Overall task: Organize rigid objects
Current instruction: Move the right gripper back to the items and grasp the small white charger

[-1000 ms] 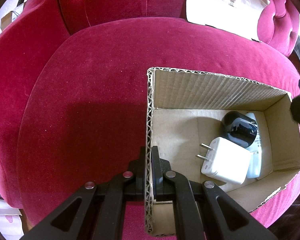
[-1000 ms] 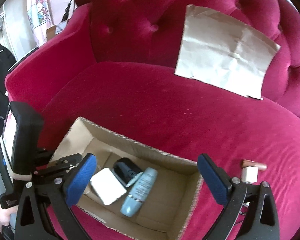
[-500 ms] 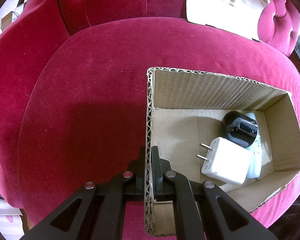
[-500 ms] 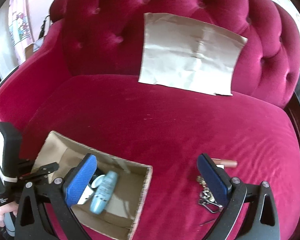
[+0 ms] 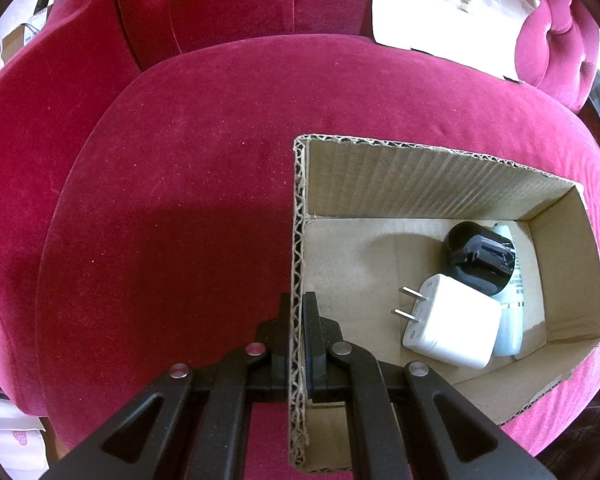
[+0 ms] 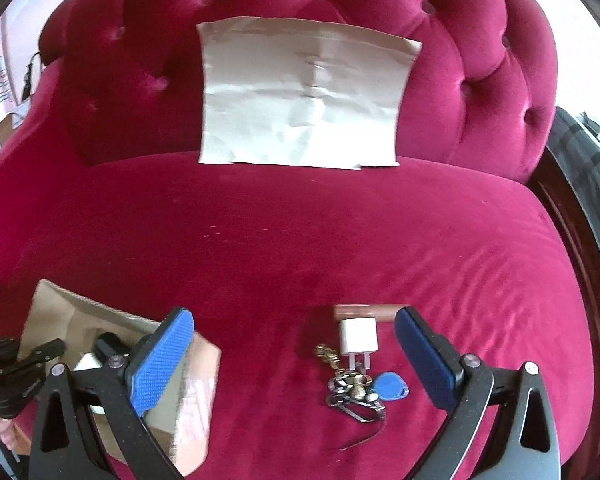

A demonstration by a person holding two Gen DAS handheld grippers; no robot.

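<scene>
Change: your right gripper [image 6: 294,330] has shifted from over the cardboard box [image 5: 298,216] to the small charger [image 6: 358,335], jaws wide.
Left gripper [image 5: 298,312]: clamps the box wall.
Room: open cushion [image 6: 300,240] beyond.

No legible text anywhere. Pale blue bottle [image 5: 514,292] in the cardboard box [image 5: 420,172], far right corner: a strip of dark print on its side, too small to read. White charger [image 5: 450,322] near it: faint grey round mark by the prongs, unreadable. Paper sheet [image 6: 304,96] on the seat back: creased, no print made out.
</scene>
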